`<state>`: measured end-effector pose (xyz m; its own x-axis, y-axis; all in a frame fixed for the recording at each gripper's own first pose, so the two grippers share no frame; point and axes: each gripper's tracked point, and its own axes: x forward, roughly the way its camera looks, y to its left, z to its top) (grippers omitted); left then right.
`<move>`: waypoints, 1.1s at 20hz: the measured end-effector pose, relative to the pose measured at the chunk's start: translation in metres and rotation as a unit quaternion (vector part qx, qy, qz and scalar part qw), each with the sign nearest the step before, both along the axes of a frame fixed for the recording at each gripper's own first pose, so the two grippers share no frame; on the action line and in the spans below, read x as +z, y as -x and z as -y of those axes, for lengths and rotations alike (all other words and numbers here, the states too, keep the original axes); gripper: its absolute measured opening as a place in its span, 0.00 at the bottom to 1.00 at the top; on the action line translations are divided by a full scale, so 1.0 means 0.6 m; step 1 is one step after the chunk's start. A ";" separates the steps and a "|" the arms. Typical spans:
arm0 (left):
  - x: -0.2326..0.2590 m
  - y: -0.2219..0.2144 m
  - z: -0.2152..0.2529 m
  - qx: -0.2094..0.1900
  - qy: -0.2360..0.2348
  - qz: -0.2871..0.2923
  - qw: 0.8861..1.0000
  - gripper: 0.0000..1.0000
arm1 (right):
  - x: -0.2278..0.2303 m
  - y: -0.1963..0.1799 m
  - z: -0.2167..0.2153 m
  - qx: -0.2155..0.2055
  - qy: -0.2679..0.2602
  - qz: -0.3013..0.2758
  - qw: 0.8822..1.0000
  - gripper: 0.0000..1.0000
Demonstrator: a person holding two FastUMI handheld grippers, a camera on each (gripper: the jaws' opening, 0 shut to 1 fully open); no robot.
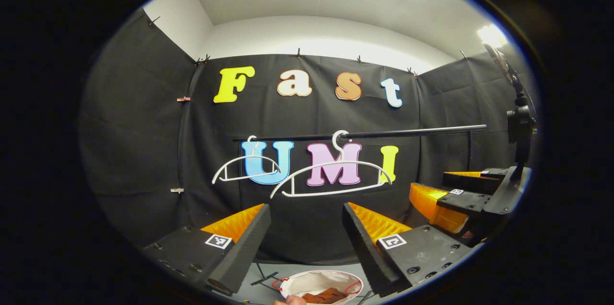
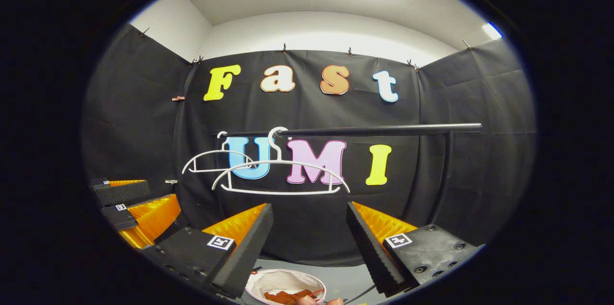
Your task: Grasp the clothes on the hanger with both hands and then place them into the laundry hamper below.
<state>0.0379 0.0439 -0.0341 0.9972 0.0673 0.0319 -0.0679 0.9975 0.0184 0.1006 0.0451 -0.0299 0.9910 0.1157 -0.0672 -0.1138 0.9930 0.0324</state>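
White plastic hangers, two of them, hang bare from a dark horizontal rail (image 1: 407, 132) that runs across the booth's black cloth wall. In the left gripper view the nearer hanger (image 1: 331, 178) hooks over the rail about midway along it, and the farther hanger (image 1: 247, 170) hangs toward the rail's left end. Below the rail, at the bottom edge of that view, sits a round white laundry hamper (image 1: 292, 285) on a grey floor, and rust-brown clothes (image 1: 326, 296) lie inside it. The left gripper (image 1: 307, 238) is raised in front of the rail with its jaws wide apart and nothing between them. To the right of the rail's far end in the same view, the right gripper (image 1: 448, 190) is seen from the side, also spread open. In the right gripper view, that gripper (image 2: 309, 238) faces the rail (image 2: 374, 130) with its jaws parted and empty, both hangers (image 2: 283, 175) hang near the rail's left end, and the hamper (image 2: 268, 282) with the brown clothes (image 2: 288, 297) lies below. A fingertip (image 2: 307, 301) shows at the hamper's near rim.
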 end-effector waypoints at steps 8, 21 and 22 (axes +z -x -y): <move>0.012 0.025 0.007 0.002 0.003 0.003 1.000 0.95 | 0.006 0.022 0.005 0.005 -0.001 0.012 1.000 0.98; 0.014 0.036 0.008 0.003 0.008 0.004 1.000 0.92 | 0.017 0.036 -0.011 0.014 0.008 0.018 1.000 0.98; 0.014 0.035 0.009 0.002 0.008 0.004 1.000 0.92 | 0.016 0.036 -0.010 0.014 0.007 0.019 1.000 0.98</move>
